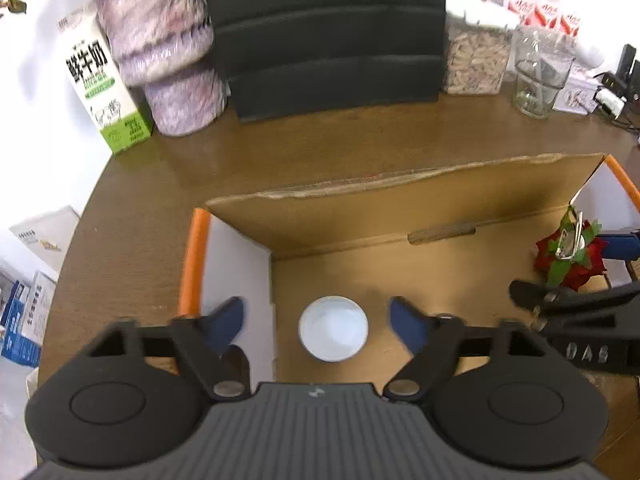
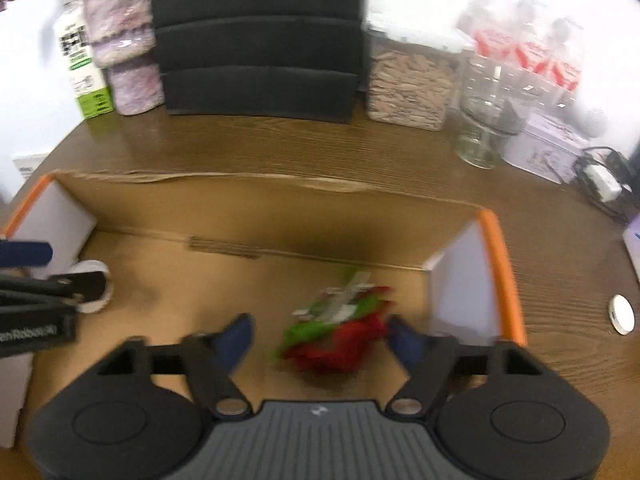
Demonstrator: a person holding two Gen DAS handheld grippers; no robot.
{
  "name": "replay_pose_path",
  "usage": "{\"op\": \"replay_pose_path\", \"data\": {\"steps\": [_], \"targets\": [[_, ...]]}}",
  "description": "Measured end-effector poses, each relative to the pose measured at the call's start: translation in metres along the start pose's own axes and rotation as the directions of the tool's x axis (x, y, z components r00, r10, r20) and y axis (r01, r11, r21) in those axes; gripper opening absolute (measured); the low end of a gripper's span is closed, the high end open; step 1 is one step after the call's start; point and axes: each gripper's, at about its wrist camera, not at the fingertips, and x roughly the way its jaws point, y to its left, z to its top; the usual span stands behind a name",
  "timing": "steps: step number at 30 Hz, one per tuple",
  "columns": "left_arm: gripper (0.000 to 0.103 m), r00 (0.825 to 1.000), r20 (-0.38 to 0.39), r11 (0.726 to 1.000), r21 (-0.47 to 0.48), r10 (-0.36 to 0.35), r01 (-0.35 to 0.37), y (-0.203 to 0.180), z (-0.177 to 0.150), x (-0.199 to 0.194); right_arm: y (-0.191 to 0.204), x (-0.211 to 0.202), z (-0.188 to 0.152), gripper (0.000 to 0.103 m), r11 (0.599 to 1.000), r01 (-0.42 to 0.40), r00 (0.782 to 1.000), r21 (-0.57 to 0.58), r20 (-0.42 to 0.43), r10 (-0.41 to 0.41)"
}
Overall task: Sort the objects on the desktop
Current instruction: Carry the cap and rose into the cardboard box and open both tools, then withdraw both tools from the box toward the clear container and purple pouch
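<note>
A cardboard box (image 1: 360,216) with orange-edged white end flaps sits on the brown table; it also shows in the right wrist view (image 2: 240,196). A white round lid (image 1: 333,328) lies on the box floor between the fingers of my open left gripper (image 1: 316,326). A red flower with green leaves and a metal clip (image 2: 340,328) lies on the box floor at the right, between the fingers of my open right gripper (image 2: 318,340). The flower also shows in the left wrist view (image 1: 570,254). The lid shows partly hidden in the right wrist view (image 2: 94,286).
At the back stand a milk carton (image 1: 102,88), a fuzzy purple holder (image 1: 168,52), a black file tray (image 1: 324,32), a snack jar (image 1: 474,60) and a glass jar (image 1: 540,76). A white disc (image 2: 621,314) lies on the table right of the box.
</note>
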Motion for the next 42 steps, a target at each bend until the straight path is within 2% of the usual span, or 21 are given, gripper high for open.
{"op": "replay_pose_path", "data": {"steps": [3,6,15,19,25,32,38,42], "targets": [[0.103,0.999,0.048,1.000,-0.019,-0.001,0.002,0.001,0.000,-0.011,0.005,-0.009,-0.002,0.092,1.000,0.009,1.000,-0.024,0.024,-0.008],[0.103,0.997,0.072,0.999,-0.034,-0.005,0.008,0.002,-0.001,-0.019,0.005,-0.016,-0.003,0.102,1.000,0.012,0.999,-0.020,0.034,-0.012],[0.103,0.992,0.128,0.999,-0.043,-0.017,0.023,0.003,-0.014,-0.048,0.007,-0.051,-0.013,0.103,1.000,-0.003,0.996,-0.007,0.089,0.004],[0.103,0.981,0.192,0.998,-0.045,-0.035,0.044,0.009,-0.024,-0.073,0.007,-0.078,-0.022,0.103,1.000,-0.013,0.990,-0.009,0.141,0.014],[0.103,0.953,0.294,0.993,-0.071,-0.066,0.090,0.022,-0.043,-0.115,0.006,-0.128,-0.042,0.103,0.998,-0.058,0.969,-0.012,0.240,0.060],[0.103,0.900,0.432,0.990,-0.088,-0.065,0.114,0.031,-0.087,-0.157,0.004,-0.181,-0.088,0.103,0.997,-0.066,0.921,-0.038,0.383,0.075],[0.103,0.849,0.524,0.990,-0.071,-0.066,0.121,0.025,-0.136,-0.184,-0.007,-0.204,-0.140,0.103,0.995,-0.091,0.892,-0.034,0.442,0.097],[0.103,0.832,0.551,0.983,-0.107,-0.064,0.147,0.021,-0.172,-0.189,-0.012,-0.211,-0.175,0.103,0.995,-0.096,0.885,-0.035,0.453,0.101]]}}
